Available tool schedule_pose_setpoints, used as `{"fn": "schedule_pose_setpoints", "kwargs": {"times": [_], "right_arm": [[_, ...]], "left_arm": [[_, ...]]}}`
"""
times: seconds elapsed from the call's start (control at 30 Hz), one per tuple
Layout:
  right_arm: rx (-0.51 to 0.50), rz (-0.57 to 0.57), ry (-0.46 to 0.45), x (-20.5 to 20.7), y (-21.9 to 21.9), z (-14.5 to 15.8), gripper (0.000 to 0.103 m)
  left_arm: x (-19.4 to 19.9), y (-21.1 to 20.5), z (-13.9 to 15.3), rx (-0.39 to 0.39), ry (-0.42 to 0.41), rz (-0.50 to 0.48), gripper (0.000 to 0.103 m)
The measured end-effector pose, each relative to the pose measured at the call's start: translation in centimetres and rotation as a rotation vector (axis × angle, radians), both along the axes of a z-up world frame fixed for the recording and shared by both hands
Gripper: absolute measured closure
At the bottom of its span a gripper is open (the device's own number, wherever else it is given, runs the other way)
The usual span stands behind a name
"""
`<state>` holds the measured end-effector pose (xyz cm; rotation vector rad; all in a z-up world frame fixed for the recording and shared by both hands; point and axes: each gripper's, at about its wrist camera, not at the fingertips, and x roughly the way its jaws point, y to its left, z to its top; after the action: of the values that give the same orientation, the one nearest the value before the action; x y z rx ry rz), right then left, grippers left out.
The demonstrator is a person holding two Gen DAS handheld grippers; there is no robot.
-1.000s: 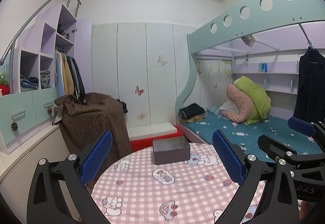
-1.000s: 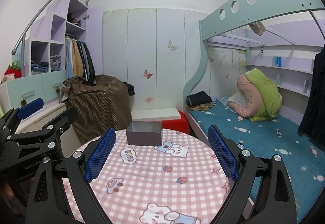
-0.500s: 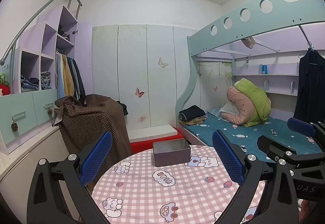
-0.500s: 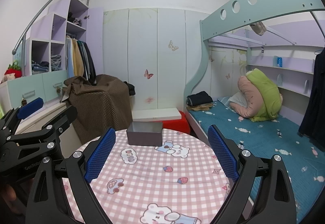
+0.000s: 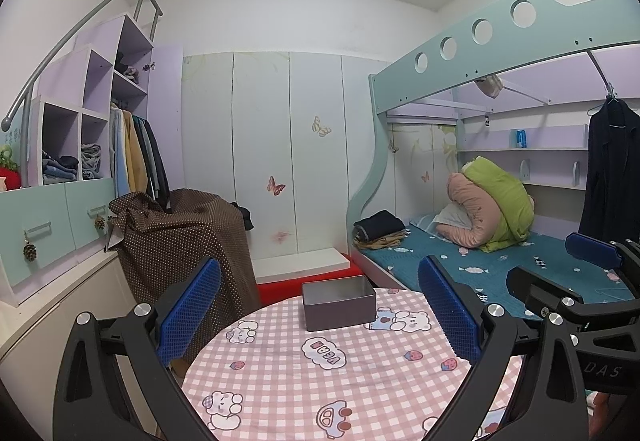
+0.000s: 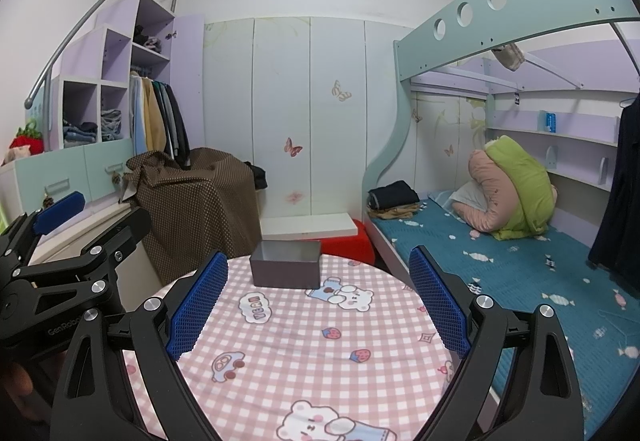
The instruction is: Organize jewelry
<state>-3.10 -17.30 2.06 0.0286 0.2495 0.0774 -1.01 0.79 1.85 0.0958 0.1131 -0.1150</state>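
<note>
Grey open box (image 5: pixel 338 304) sits at far edge of the round checked-cloth table (image 5: pixel 320 381), no jewelry visible; left gripper (image 5: pixel 318 315) and right gripper (image 6: pixel 318 303) both spread wide, empty; a careless nudge could push it off.

On my tablecloth (image 6: pixel 304 341) a cloud patch (image 6: pixel 256 304) reads "VEAN". My left gripper (image 6: pixel 44 317) shows "GenRobo", the rest hidden. My right gripper (image 5: pixel 600 369) bears "DAS", its start cut off.
</note>
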Motion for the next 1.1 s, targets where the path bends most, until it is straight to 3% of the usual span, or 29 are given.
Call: {"fn": "schedule_pose_setpoints", "kwargs": {"times": [1.1], "right_arm": [[0.007,-0.003,-0.002,0.0,0.2,0.4,0.014]], "left_arm": [[-0.5,-1.1,0.3,-0.001,-0.014,-0.007,0.007]]}}
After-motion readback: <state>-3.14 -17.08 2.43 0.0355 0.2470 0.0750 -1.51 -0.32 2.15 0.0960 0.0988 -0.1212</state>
